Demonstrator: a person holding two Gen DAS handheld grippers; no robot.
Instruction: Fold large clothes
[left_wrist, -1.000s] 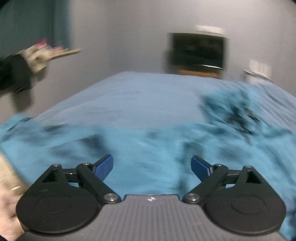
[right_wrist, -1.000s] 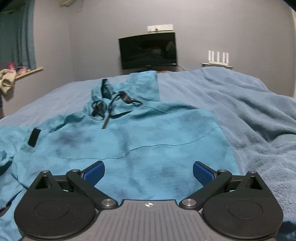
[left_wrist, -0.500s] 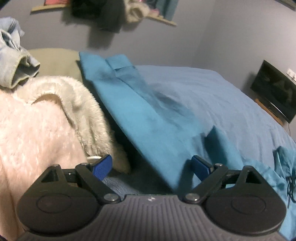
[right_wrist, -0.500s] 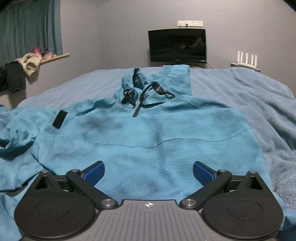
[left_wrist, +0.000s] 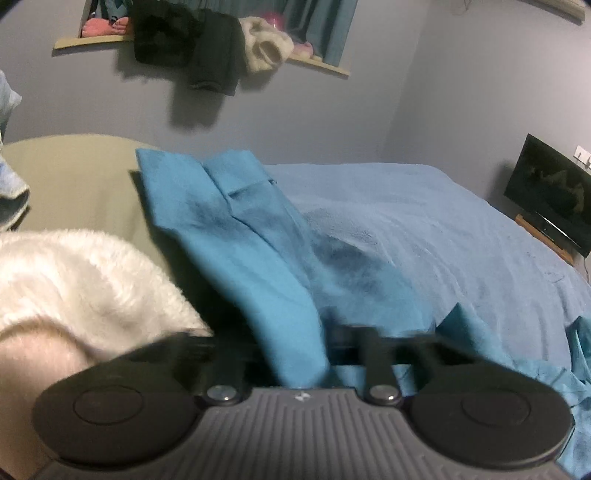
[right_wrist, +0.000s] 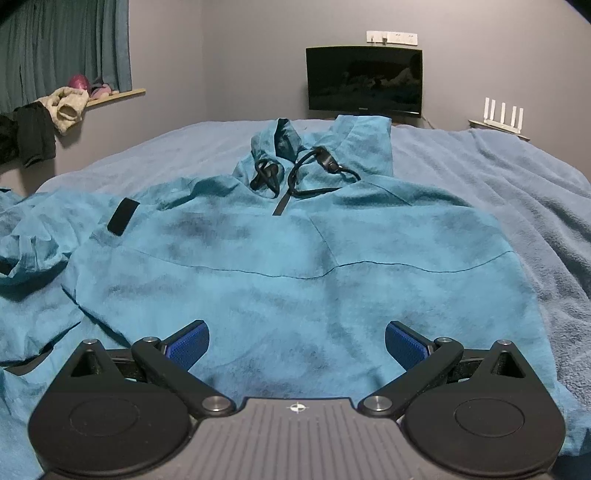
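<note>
A teal hoodie (right_wrist: 295, 258) lies front up on the blue bed cover (right_wrist: 517, 221), hood and black drawstrings at the far end. Its left sleeve (left_wrist: 251, 251) stretches out long and flat towards a beige cushion. My left gripper (left_wrist: 299, 354) is closing its jaws on the near end of that sleeve; the cloth runs down between the fingers and hides the pads. My right gripper (right_wrist: 297, 343) hovers open over the hoodie's bottom hem, with nothing pinched between its blue pads (right_wrist: 188, 343).
A white fluffy garment (left_wrist: 74, 280) lies left of the sleeve, beside the beige cushion (left_wrist: 74, 177). Dark and cream clothes hang from a wall shelf (left_wrist: 207, 40). A television (right_wrist: 364, 79) and a white router (right_wrist: 502, 114) stand beyond the bed.
My left gripper swung left from the hoodie's body to the outstretched sleeve, and its jaws came together on the cloth. The right gripper shifted slightly and stays open.
</note>
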